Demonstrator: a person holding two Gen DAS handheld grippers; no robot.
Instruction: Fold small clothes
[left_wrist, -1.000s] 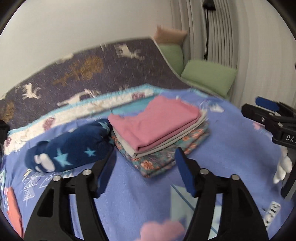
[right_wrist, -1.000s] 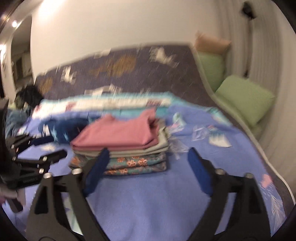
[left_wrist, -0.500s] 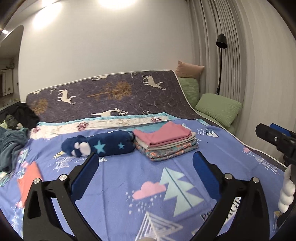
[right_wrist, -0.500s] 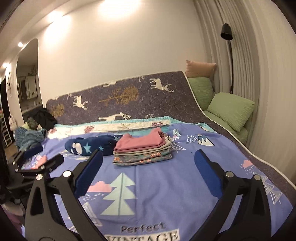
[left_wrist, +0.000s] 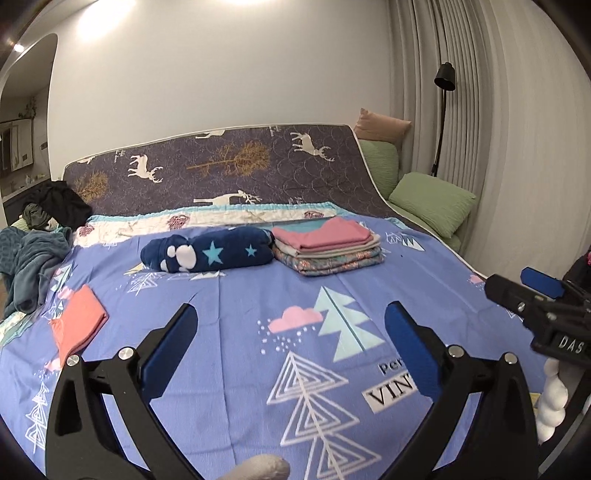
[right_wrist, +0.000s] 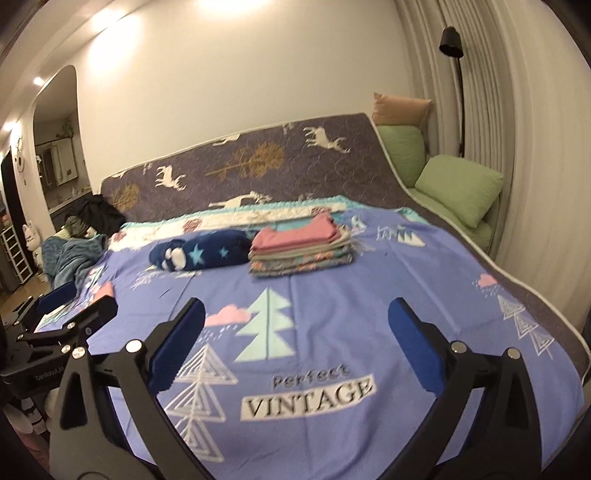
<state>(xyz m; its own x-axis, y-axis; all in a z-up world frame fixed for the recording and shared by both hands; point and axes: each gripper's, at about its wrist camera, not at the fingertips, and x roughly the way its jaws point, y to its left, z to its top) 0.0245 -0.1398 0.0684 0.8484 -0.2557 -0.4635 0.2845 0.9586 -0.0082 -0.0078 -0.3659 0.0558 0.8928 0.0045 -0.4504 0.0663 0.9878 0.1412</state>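
Observation:
A stack of folded clothes (left_wrist: 328, 248) (right_wrist: 301, 250), pink on top and floral at the bottom, lies far back on the blue printed bedspread (left_wrist: 240, 354) (right_wrist: 332, 314). A navy star-patterned roll (left_wrist: 210, 254) (right_wrist: 199, 254) lies just left of the stack. A folded coral piece (left_wrist: 78, 322) rests near the bed's left edge. My left gripper (left_wrist: 290, 334) is open and empty, well short of the stack. My right gripper (right_wrist: 297, 332) is likewise open with nothing between its fingers. Each gripper shows at the edge of the other's view.
A deer-patterned mattress (left_wrist: 229, 166) leans against the back wall. Green pillows (left_wrist: 432, 201) and a floor lamp (left_wrist: 443, 110) stand at the right by the curtains. A teal blanket (left_wrist: 26, 262) and dark clothes (left_wrist: 55, 206) are heaped at the left.
Both grippers have pulled back from the stack of clothes, which now looks small and far away. Their jaws have spread wider. The stack has not moved.

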